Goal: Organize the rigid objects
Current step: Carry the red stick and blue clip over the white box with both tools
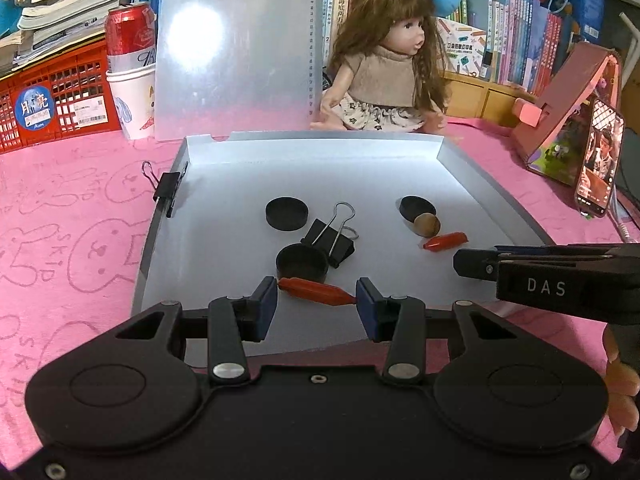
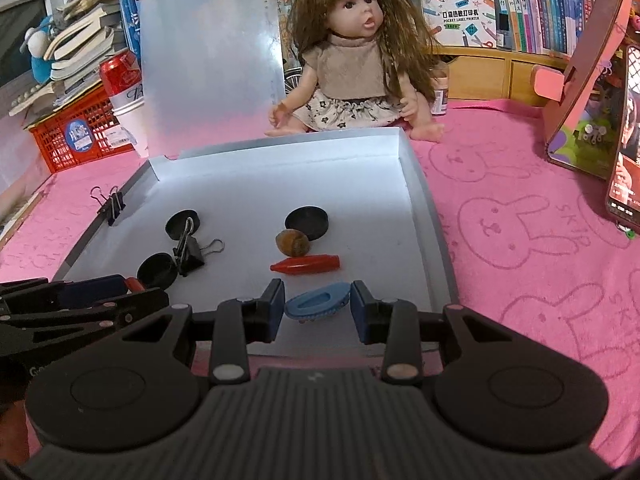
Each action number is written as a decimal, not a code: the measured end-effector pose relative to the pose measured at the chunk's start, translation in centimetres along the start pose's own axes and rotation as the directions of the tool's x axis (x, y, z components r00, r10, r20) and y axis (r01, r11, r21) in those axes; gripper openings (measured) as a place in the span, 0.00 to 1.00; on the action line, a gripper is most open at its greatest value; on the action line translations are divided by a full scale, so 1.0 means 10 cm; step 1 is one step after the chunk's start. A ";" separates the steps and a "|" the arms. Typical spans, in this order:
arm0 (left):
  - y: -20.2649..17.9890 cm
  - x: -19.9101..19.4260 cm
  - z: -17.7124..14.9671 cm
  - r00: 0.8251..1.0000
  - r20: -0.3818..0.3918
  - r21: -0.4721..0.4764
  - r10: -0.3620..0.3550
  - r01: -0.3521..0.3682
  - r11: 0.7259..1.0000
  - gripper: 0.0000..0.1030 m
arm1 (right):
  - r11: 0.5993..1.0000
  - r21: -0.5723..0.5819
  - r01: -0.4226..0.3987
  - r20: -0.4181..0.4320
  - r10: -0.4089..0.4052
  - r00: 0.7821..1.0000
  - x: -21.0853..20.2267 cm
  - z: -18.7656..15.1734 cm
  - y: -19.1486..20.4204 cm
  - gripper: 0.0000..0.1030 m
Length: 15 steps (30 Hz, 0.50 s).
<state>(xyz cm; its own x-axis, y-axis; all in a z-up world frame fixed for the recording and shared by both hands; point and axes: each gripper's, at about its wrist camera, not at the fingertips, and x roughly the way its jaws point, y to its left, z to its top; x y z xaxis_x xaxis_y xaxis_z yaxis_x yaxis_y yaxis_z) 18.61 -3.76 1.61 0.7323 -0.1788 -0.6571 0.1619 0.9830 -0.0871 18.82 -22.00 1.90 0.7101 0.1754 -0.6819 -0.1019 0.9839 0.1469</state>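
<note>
A shallow grey box (image 1: 460,164) (image 2: 420,200) lies open on the pink cloth. Inside lie black round caps (image 1: 287,213) (image 2: 307,222), a black binder clip (image 1: 330,242) (image 2: 188,255), a brown nut (image 1: 427,225) (image 2: 293,242) and a red spindle-shaped piece (image 1: 445,241) (image 2: 306,265). My left gripper (image 1: 317,294) has its blue pads at both ends of a second red spindle-shaped piece (image 1: 316,291) at the box's near edge. My right gripper (image 2: 318,306) has its pads around a blue oval clip (image 2: 318,303) over the box's near right part.
A doll (image 1: 384,60) (image 2: 352,56) sits behind the box. A clear sheet (image 1: 236,48) stands at the back left, by a red can on a white cup (image 1: 130,68) and a red crate (image 1: 52,100). A phone (image 1: 598,160) and pink stand (image 1: 560,92) are at the right. A binder clip (image 1: 168,190) grips the box's left wall.
</note>
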 end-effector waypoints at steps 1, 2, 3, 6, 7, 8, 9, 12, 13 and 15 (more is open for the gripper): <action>0.00 0.01 0.00 1.000 0.000 0.001 0.002 -0.002 1.000 0.40 | 1.000 0.001 0.001 -0.004 -0.001 1.000 0.01 0.00 0.00 0.40; -0.01 0.02 0.00 1.000 -0.001 0.002 0.005 -0.005 1.000 0.40 | 1.000 0.003 0.003 -0.008 -0.003 1.000 0.02 0.01 0.01 0.40; -0.01 0.02 0.00 1.000 0.000 0.001 0.005 -0.005 1.000 0.40 | 1.000 0.003 0.005 -0.011 -0.005 1.000 0.03 0.01 0.01 0.40; -0.01 0.04 0.00 1.000 0.000 -0.001 0.007 -0.007 1.000 0.40 | 1.000 -0.007 0.014 -0.014 -0.014 1.000 0.05 0.01 0.04 0.40; 0.00 0.05 0.00 1.000 -0.001 -0.001 0.009 -0.009 1.000 0.40 | 1.000 -0.011 0.018 -0.014 -0.018 1.000 0.05 0.01 0.05 0.40; 0.00 0.06 0.01 1.000 -0.002 -0.001 0.009 -0.009 1.000 0.40 | 1.000 -0.014 0.022 -0.017 -0.022 1.000 0.06 0.02 0.05 0.40; 0.00 0.06 0.01 1.000 -0.002 -0.002 0.009 -0.009 1.000 0.40 | 1.000 -0.016 0.024 -0.019 -0.025 1.000 0.06 0.02 0.06 0.40; 0.01 0.06 0.00 1.000 -0.003 -0.007 0.005 -0.005 1.000 0.40 | 0.999 -0.019 0.032 -0.023 -0.033 0.999 0.07 0.03 0.07 0.41; 0.01 0.07 0.00 1.000 -0.003 -0.007 0.004 -0.004 1.000 0.40 | 0.999 -0.019 0.035 -0.023 -0.035 0.999 0.07 0.03 0.07 0.42; 0.02 0.07 0.01 1.000 -0.005 -0.011 0.001 -0.001 1.000 0.40 | 0.999 -0.018 0.036 -0.023 -0.037 0.999 0.07 0.03 0.07 0.42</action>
<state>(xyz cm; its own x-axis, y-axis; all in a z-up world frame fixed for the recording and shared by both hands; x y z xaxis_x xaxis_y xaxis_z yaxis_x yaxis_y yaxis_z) 19.17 -3.68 1.20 0.7293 -0.1774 -0.6608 0.1539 0.9836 -0.0942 19.46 -21.16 1.75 0.6968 0.1398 -0.7035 -0.0882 0.9901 0.1094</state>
